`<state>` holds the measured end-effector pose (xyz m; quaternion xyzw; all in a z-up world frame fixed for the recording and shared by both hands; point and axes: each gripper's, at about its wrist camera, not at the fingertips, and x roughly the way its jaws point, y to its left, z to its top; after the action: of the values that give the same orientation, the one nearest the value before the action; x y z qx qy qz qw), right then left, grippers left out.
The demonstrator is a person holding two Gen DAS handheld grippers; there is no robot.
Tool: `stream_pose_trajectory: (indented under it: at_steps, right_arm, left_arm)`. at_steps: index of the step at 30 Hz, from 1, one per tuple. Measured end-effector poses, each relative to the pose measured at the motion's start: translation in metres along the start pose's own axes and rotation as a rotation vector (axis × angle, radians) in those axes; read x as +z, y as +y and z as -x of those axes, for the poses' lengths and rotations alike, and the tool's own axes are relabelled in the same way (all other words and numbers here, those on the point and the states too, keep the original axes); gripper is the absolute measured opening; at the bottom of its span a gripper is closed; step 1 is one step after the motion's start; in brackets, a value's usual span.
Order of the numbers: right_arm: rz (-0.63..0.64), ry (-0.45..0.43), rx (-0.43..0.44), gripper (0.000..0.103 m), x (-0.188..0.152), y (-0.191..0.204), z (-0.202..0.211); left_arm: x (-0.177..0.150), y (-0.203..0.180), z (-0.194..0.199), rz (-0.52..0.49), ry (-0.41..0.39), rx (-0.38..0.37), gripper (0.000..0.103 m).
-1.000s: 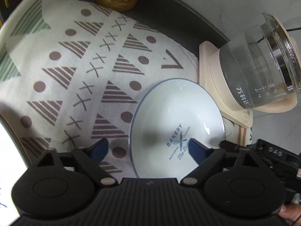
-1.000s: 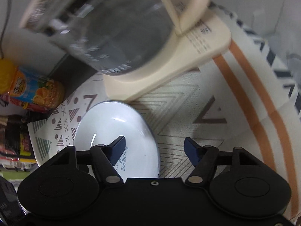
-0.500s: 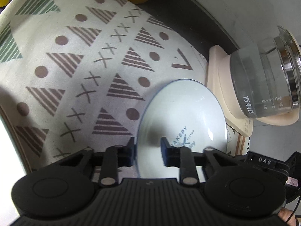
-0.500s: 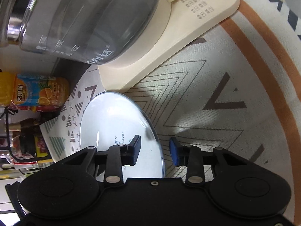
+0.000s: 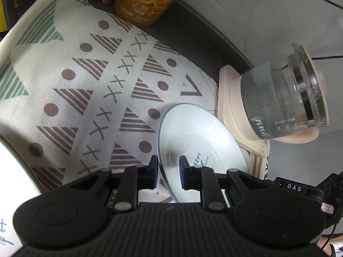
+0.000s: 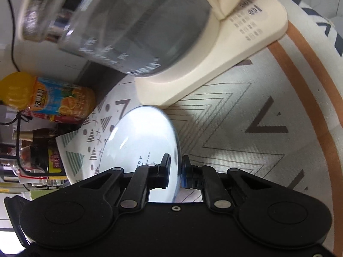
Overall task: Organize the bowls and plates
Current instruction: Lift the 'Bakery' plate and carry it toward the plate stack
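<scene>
Over the patterned cloth [image 5: 90, 98] on the worktop, both tongs grip one white plate [image 5: 199, 137] by opposite edges. Left tongs [image 5: 168, 171] are closed on its left rim; right tongs [image 6: 176, 171] are closed on its right rim. Just beyond the plate stands a glass kettle [image 5: 283, 98] on its cream base [image 6: 214, 72], with an orange juice bottle [image 5: 145, 0] farther back.
</scene>
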<state>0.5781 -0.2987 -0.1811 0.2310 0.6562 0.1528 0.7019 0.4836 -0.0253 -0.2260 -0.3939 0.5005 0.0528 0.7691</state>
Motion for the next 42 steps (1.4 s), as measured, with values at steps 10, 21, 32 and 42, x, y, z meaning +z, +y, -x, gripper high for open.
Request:
stream_pose_trajectory:
  at_steps: [10, 21, 32, 42]
  right_arm:
    - [0.057, -0.06, 0.011, 0.011, -0.012, 0.03, 0.015]
    - [0.116, -0.102, 0.046, 0.011, -0.039, 0.071, 0.02]
    - [0.122, -0.12, 0.061, 0.011, -0.09, 0.115, 0.02]
    - [0.115, -0.131, 0.074, 0.011, -0.143, 0.137, 0.012]
  left_arm:
    - [0.003, 0.003, 0.031, -0.013, -0.067, -0.028, 0.018]
    - [0.001, 0.027, 0.083, -0.019, -0.132, -0.031, 0.018]
    - [-0.007, 0.071, 0.129, -0.023, -0.143, -0.028, 0.018]
    - [-0.018, 0.113, 0.165, -0.038, -0.139, -0.015, 0.018]
